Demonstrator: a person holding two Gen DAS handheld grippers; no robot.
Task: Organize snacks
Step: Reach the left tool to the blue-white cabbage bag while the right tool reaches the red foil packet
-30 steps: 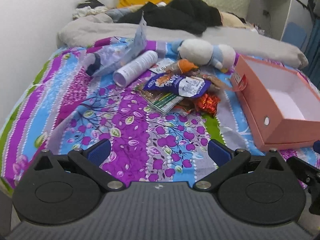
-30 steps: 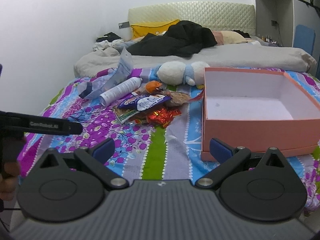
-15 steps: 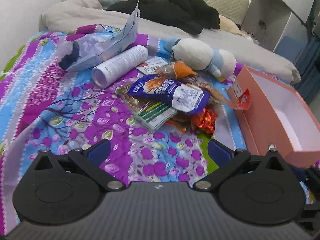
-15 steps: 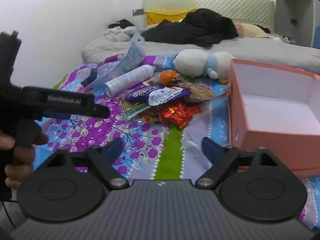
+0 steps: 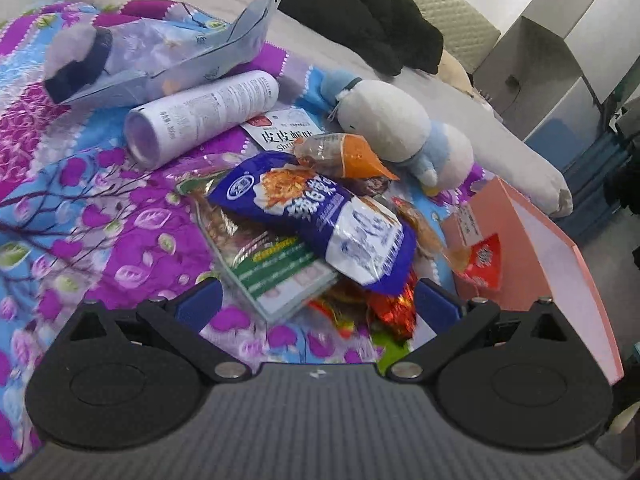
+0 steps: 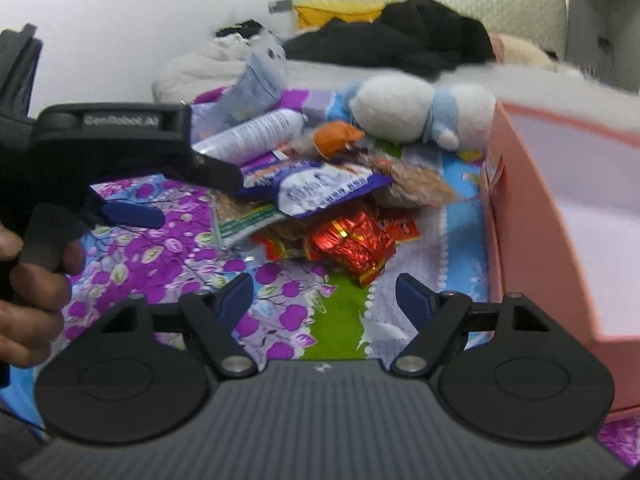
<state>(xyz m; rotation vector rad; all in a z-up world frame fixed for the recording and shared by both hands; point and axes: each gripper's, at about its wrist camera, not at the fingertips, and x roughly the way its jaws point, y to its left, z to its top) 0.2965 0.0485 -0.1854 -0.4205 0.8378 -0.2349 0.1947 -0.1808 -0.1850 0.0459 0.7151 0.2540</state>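
Observation:
A pile of snacks lies on the flowered bedspread: a blue-purple bag point(image 5: 320, 216) on top, a green flat pack point(image 5: 276, 268) under it, red foil packs point(image 6: 352, 240), an orange-tipped pack point(image 5: 344, 152), and a white tube point(image 5: 200, 116). My left gripper point(image 5: 316, 304) is open, its fingers either side of the pile's near edge, touching nothing. It also shows in the right wrist view point(image 6: 192, 192), at the pile's left side. My right gripper point(image 6: 324, 292) is open and empty, just short of the red foil packs. A pink open box point(image 6: 532, 216) stands right of the pile.
A white and blue plush toy point(image 5: 396, 128) lies behind the snacks. A pale bag point(image 5: 160, 56) lies at the far left. Black clothes point(image 5: 360, 20) and pillows sit at the head of the bed. White shelving point(image 5: 560, 40) stands at the right.
Both grippers have moved forward toward the snack pile, which now looms larger in both views. Both stay open.

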